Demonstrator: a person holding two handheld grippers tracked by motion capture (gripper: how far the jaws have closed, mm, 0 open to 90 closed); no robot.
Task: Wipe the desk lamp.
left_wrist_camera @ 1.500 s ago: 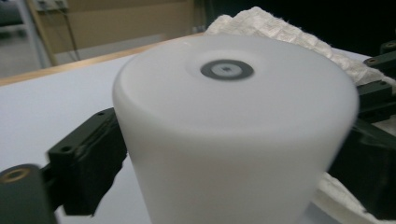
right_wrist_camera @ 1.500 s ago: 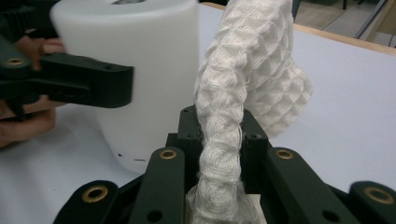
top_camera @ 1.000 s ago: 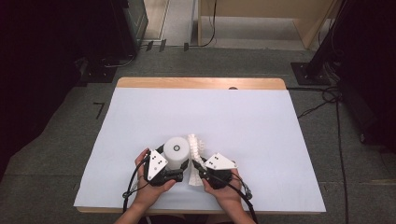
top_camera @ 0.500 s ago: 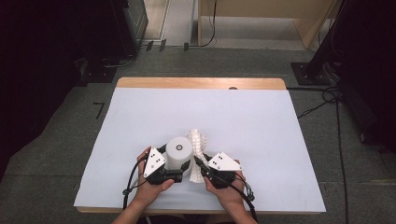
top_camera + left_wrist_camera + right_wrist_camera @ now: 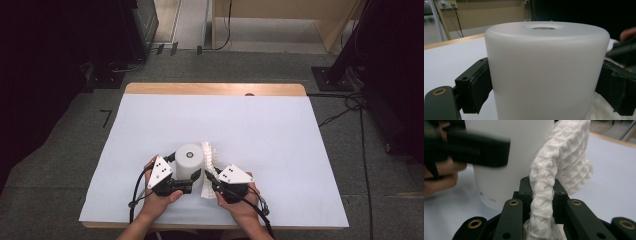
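A white frosted cylinder stands upright on the white table near its front edge. My left gripper is shut on the cylinder, its black pads pressing both sides. A white waffle-weave cloth lies against the cylinder's right side. My right gripper is shut on a bunched fold of the cloth, which rises between the jaws and drapes beside the cylinder. The left gripper's jaw and a hand cross the upper left of the right gripper view.
The white table cover stretches out behind and to both sides of the objects. A wooden table edge runs along the back. Dark equipment and cables stand on the floor beyond the table.
Both hands and the cylinder stay in nearly the same place. The cloth has shifted slightly against the cylinder's right side, held by the right gripper.
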